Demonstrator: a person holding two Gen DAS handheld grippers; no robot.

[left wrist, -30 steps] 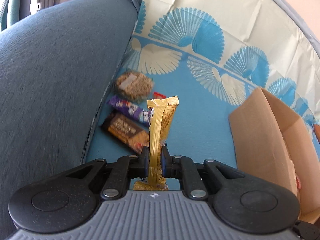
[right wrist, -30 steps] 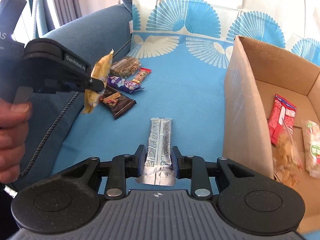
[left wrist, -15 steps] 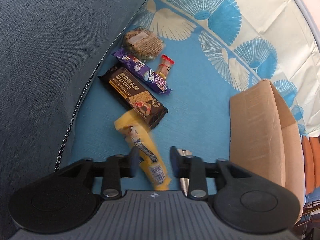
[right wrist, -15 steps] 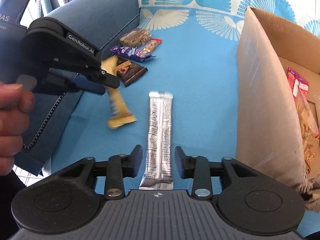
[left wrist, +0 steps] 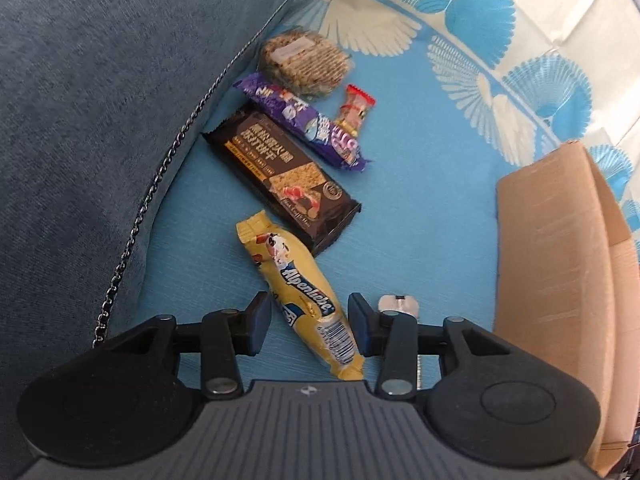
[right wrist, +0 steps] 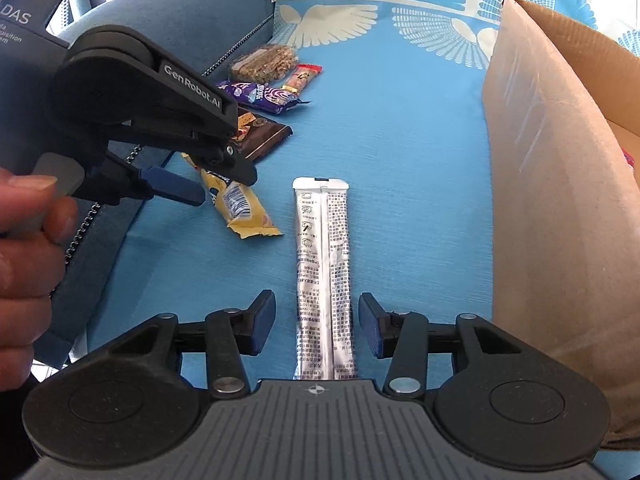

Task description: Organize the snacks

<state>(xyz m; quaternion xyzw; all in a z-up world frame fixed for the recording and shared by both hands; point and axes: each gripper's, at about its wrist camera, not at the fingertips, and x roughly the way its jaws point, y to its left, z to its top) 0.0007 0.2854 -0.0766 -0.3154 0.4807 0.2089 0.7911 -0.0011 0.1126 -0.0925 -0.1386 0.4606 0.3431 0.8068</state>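
A yellow Alpenliebe packet (left wrist: 298, 292) lies flat on the blue seat cover, its near end between the open jaws of my left gripper (left wrist: 308, 326). It also shows in the right wrist view (right wrist: 244, 212) under the left gripper (right wrist: 216, 184). A silver stick packet (right wrist: 324, 272) lies flat on the cover between the open jaws of my right gripper (right wrist: 317, 328); its end shows in the left wrist view (left wrist: 398, 304). A row of snacks lies beyond: a dark brown bar (left wrist: 280, 176), a purple bar (left wrist: 304, 122), a small red candy (left wrist: 354, 110) and a round oat cake (left wrist: 304, 60).
An open cardboard box (right wrist: 560, 184) stands at the right on the seat, also in the left wrist view (left wrist: 556, 272). The blue sofa armrest (left wrist: 88, 92) rises along the left. The patterned backrest cover (left wrist: 460, 12) is behind.
Both grippers opened. The yellow packet dropped from the left gripper onto the seat. The right gripper let go of the silver stick, which now lies flat.
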